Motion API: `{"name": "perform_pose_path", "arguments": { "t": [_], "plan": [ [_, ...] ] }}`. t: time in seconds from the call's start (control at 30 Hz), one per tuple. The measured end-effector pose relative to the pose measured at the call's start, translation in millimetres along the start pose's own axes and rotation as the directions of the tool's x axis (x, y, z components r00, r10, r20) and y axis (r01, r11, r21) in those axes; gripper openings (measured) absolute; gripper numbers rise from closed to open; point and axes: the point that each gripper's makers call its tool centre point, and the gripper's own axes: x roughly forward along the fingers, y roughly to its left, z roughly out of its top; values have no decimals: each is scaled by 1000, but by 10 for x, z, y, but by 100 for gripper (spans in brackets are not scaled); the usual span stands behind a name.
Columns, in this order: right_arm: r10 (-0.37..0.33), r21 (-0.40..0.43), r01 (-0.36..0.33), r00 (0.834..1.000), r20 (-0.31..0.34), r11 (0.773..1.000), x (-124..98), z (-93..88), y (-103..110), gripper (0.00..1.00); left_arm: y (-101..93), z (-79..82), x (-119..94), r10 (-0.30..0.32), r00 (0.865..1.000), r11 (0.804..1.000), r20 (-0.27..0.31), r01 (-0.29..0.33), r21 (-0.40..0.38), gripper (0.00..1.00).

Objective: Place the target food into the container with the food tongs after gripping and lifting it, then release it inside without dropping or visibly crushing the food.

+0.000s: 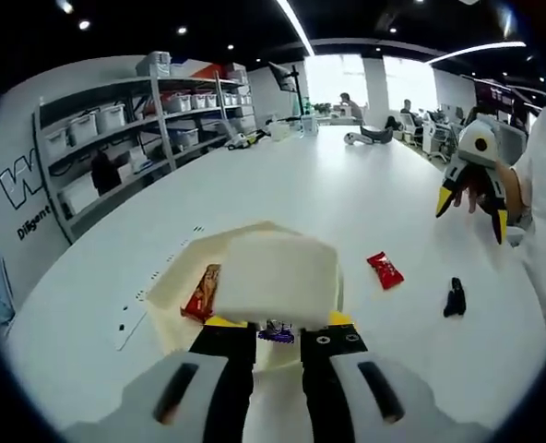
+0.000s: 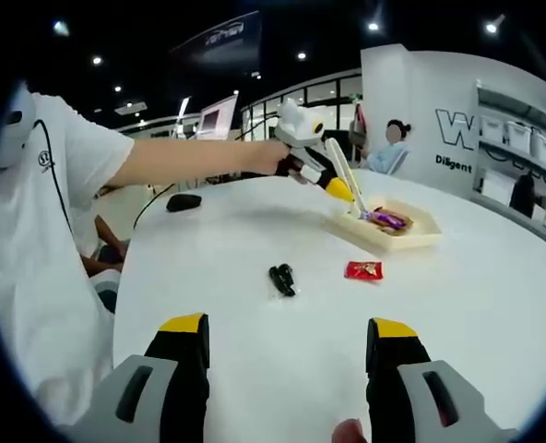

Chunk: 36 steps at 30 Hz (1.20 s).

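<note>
A cream container [image 1: 167,286] stands right in front of my left gripper [image 1: 278,323], which is shut on its raised lid [image 1: 273,275]. Inside lie an orange-red packet [image 1: 202,292] and a purple packet [image 1: 275,333]. A red snack packet [image 1: 385,269] rests on the white table to the right, with a small black two-pronged object [image 1: 454,297] beyond it. In the right gripper view my right gripper [image 2: 288,325] is open and holds nothing, well short of the black object [image 2: 281,279], the red packet [image 2: 363,269] and the container [image 2: 397,238]. The right gripper [image 1: 473,214] hangs above the table's right side.
The big white table [image 1: 347,194] has bare room around the items. Shelves with bins [image 1: 116,138] line the wall on the left. A black mouse-like object [image 2: 183,201] lies far off. A person's sleeve and arm [image 2: 181,161] reach across to the left gripper [image 2: 324,175].
</note>
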Motion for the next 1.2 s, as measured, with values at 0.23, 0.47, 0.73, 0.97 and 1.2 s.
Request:
{"name": "perform_pose_path", "arguments": {
  "t": [0.23,0.47,0.73,0.97,1.2],
  "plan": [
    [-2,4,3,1000,-4,1000,-6,-26,-12,67,41,-51,55,-2,1000,1000,-23,2,15,16],
    [-5,11,5,1000,-5,1000,-6,-42,-24,67,86,-71,84,-5,999,1000,-33,6,17,16],
    [-4,16,4,1000,-7,1000,6,-65,-39,67,82,-92,136,-18,999,999,-39,19,34,17],
    [-2,20,2,1000,-9,1000,21,-82,-48,67,105,-97,129,-20,999,999,-42,22,45,18],
    [2,23,-2,1000,-11,1000,37,-94,-45,67,106,-100,117,-17,999,999,-39,19,45,19]
  ]
}}
